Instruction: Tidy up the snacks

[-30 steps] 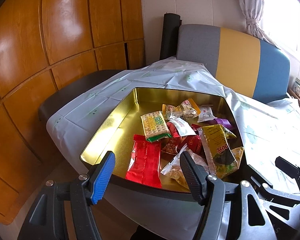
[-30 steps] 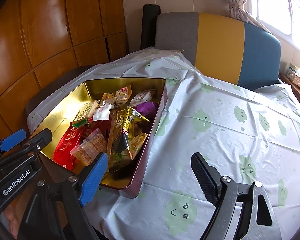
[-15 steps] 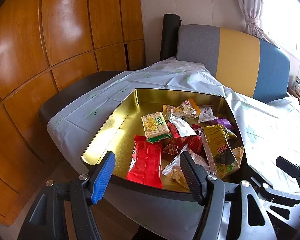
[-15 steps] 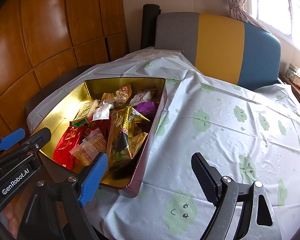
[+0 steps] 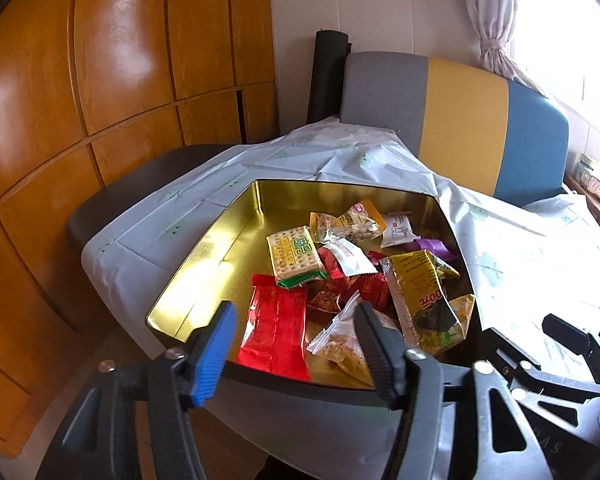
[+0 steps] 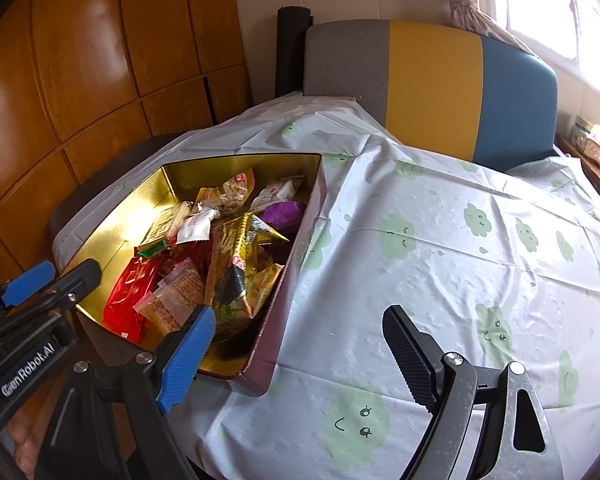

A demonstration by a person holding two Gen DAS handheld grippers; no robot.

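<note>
The left gripper (image 5: 296, 336) has just been narrowing its jaws, nothing gripped, above the red packet (image 5: 274, 330) in the gold tin (image 5: 204, 264). The right gripper (image 6: 296, 350) gapes wide and empty over the counter (image 6: 440, 248), the tin left of its jaws.

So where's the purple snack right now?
The purple snack lies inside the gold tin, against its far right wall, beside the white packet.

A table under a white tablecloth (image 6: 440, 240) with green cloud faces carries 1 gold-lined tin (image 6: 296, 280) near its left edge.
</note>
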